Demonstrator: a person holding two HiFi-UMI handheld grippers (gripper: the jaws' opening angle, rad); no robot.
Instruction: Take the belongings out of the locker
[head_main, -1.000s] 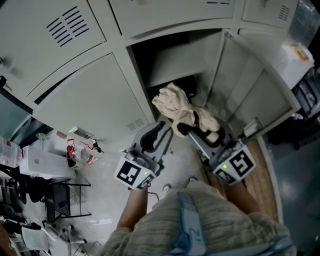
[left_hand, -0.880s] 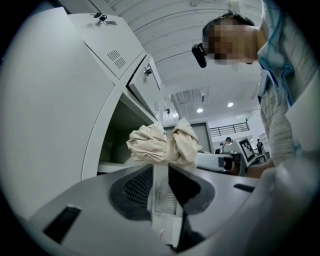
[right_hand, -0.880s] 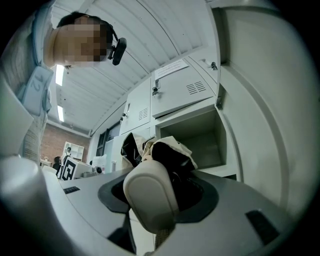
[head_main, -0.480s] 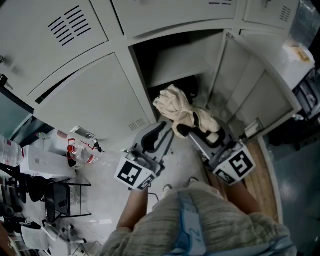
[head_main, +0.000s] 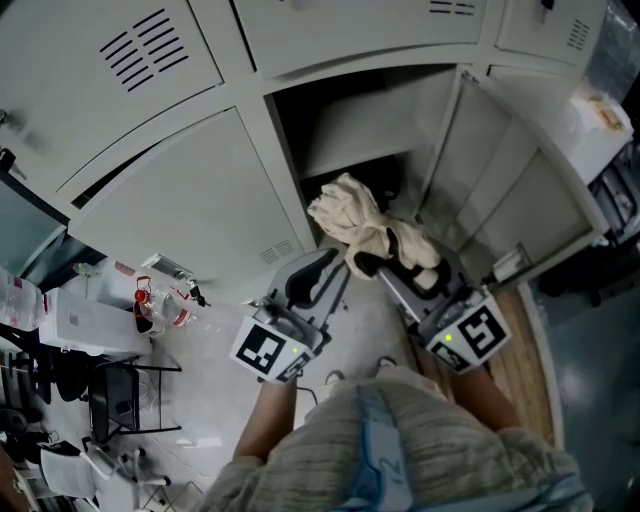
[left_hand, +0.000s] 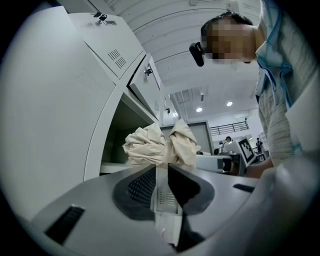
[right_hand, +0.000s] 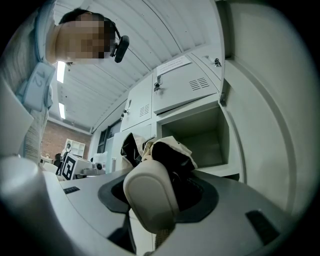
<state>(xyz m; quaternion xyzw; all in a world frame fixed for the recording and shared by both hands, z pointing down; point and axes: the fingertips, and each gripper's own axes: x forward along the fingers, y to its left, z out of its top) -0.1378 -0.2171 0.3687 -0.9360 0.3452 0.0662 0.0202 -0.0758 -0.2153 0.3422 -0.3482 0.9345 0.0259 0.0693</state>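
While the locker (head_main: 385, 120) at 12 o'clock stands open, the cloth (head_main: 350, 215) hangs just outside its mouth, barely moved in the last second. The right gripper (head_main: 395, 263) clamps the cloth's dark-lined end; the left gripper (head_main: 335, 260), jaws nearly together, pinches the pale folds. Removal seems nearly done, though the pull-back looks paused.

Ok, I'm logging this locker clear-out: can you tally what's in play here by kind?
Cream cloth bundle: 1
Claws shut on it: 2, left claw and right claw
Open locker: 1
Total: 4
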